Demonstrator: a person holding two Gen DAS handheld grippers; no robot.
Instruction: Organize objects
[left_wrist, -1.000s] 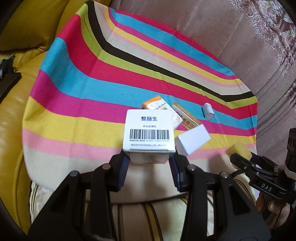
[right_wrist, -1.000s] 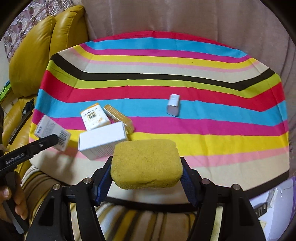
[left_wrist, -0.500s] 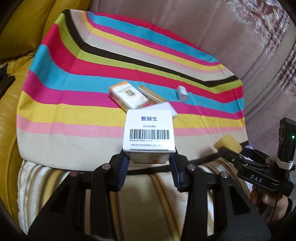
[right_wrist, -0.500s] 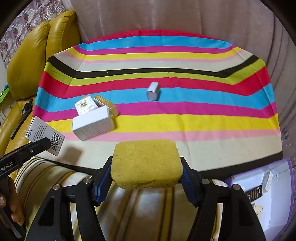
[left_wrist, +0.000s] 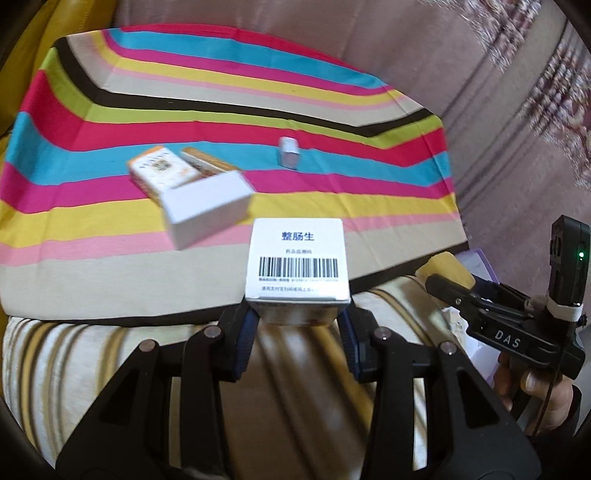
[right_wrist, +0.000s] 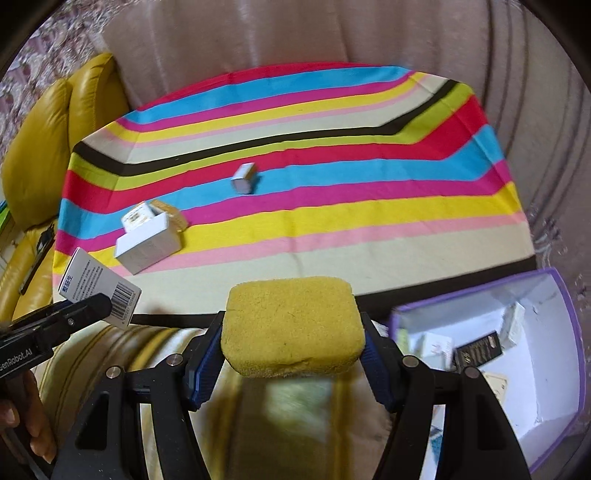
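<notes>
My left gripper (left_wrist: 298, 321) is shut on a white medicine box (left_wrist: 297, 260) with a barcode, held above the front edge of the striped cloth (left_wrist: 110, 118). It also shows in the right wrist view (right_wrist: 98, 282). My right gripper (right_wrist: 291, 365) is shut on a yellow sponge (right_wrist: 291, 325), held in front of the cloth and left of a purple-rimmed white box (right_wrist: 546, 369). The sponge also shows in the left wrist view (left_wrist: 445, 271). On the cloth lie a plain white box (left_wrist: 207, 208), an orange-and-white box (left_wrist: 159, 173), a gold box (left_wrist: 207, 162) and a small grey-white box (left_wrist: 289, 152).
The purple-rimmed box holds several small packages (right_wrist: 476, 347). A yellow leather sofa (right_wrist: 40, 140) stands at the left. A beige curtain (right_wrist: 295, 33) hangs behind the cloth. A striped cushion (left_wrist: 74, 369) lies below both grippers.
Both grippers have pulled back from the cloth and swung right with their loads. The purple-rimmed box has come into the right wrist view.
</notes>
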